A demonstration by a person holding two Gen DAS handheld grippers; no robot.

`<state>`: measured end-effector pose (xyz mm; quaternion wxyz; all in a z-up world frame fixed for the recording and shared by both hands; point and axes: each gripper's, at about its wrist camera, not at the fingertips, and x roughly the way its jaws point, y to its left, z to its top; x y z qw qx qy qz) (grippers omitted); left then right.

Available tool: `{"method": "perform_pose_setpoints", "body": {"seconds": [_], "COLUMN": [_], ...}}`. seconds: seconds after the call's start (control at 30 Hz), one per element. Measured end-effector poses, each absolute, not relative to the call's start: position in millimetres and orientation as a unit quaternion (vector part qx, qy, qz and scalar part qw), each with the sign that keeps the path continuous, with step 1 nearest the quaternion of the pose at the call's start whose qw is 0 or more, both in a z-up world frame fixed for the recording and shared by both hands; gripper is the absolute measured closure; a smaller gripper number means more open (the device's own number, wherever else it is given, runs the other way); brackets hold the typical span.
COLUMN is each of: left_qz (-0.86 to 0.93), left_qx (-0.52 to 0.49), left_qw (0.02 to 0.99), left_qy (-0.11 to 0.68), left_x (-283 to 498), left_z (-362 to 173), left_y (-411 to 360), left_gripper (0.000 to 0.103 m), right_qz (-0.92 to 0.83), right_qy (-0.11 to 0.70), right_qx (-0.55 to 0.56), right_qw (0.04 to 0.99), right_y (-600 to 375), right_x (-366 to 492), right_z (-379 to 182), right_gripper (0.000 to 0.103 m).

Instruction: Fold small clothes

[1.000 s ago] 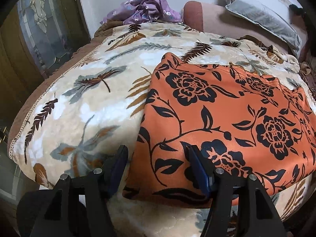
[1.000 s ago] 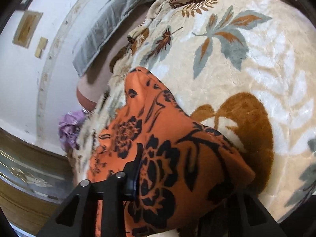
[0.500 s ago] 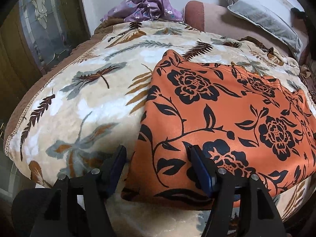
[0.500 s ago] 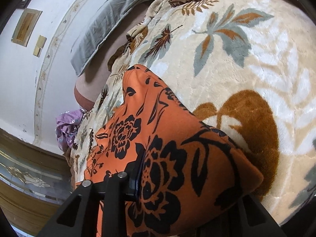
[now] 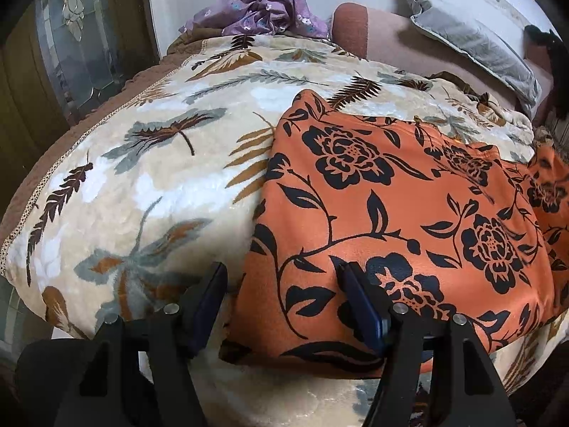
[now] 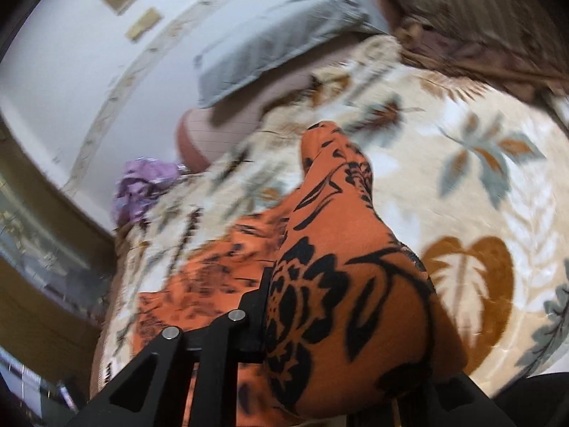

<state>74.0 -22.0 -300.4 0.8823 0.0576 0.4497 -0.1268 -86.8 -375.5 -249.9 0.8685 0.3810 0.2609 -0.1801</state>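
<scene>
— Two claws at work; where is the cloth point(image 5: 402, 213)?
— It lies on the bed point(image 5: 149, 192), orange with black flowers, spread flat over the leaf-print blanket's right half in the left wrist view. Its near left corner sits between the left claw point(image 5: 284, 302) fingers point(image 5: 209, 295).
— Does that claw grip it?
— No. Its jaws stand spread, one finger over bare blanket beside the cloth's edge, the other over the cloth. The pads do not press on it.
— And the right claw point(image 6: 341, 323)?
— Its jaws are closing with the cloth between them. A fold of it bulges up over the fingers and hides the right one, so the pinch point is covered. The cloth rises from the bed toward the claw. That view is blurred.
— What lies around?
— A purple heap point(image 5: 263, 10) at the bed's far end, against the white wall. A grey pillow point(image 5: 473, 42) leans on a brownish bolster point(image 5: 384, 32) to its right. A glass-panelled door point(image 5: 74, 42) stands left of the bed.
— Anything blocking the cloth?
— Nothing lies on it; the heap and pillow are well apart from it.
</scene>
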Motion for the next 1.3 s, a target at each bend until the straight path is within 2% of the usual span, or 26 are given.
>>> {"method": "perform_pose_setpoints", "body": {"seconds": [0.33, 0.73, 0.87, 0.9, 0.93, 0.97, 1.0, 1.23, 1.3], "left_qz": [-0.092, -0.021, -0.017, -0.017, -0.017, -0.018, -0.021, -0.051, -0.070], "left_qx": [0.033, -0.021, -0.035, -0.037, -0.038, -0.038, -0.037, -0.034, -0.038], "left_qw": [0.907, 0.910, 0.907, 0.907, 0.907, 0.908, 0.908, 0.919, 0.920], "left_qy": [0.410, 0.414, 0.419, 0.419, 0.418, 0.418, 0.417, 0.390, 0.384], "left_x": [92.3, 110.1, 111.9, 111.6, 111.3, 111.3, 111.0, 100.0, 93.9], "left_z": [-256.2, -247.7, -248.2, -247.9, -246.6, -245.5, -243.4, -215.2, -207.7], "left_y": [25.3, 99.4, 107.1, 108.2, 107.7, 106.8, 105.0, 89.5, 80.9], "left_gripper": [0.034, 0.034, 0.034, 0.034, 0.034, 0.034, 0.034, 0.034, 0.034], "right_qz": [-0.082, 0.052, 0.069, 0.080, 0.096, 0.123, 0.151, 0.191, 0.167], "right_qy": [0.272, 0.395, 0.393, 0.389, 0.387, 0.385, 0.380, 0.342, 0.332], "right_qx": [0.360, 0.308, 0.268, 0.271, 0.281, 0.298, 0.312, 0.298, 0.292], "right_qw": [0.889, 0.864, 0.877, 0.877, 0.873, 0.865, 0.858, 0.871, 0.881], "right_y": [-292.8, -161.7, -142.5, -144.3, -146.2, -148.3, -149.0, -161.8, -177.9], "right_x": [-34.1, 43.6, 39.2, 37.3, 36.4, 34.6, 31.2, -12.9, -21.8], "right_z": [-208.8, -271.9, -283.7, -283.0, -282.4, -280.9, -277.4, -256.7, -252.7], "right_gripper": [0.084, 0.083, 0.074, 0.067, 0.060, 0.039, 0.030, 0.031, 0.041]}}
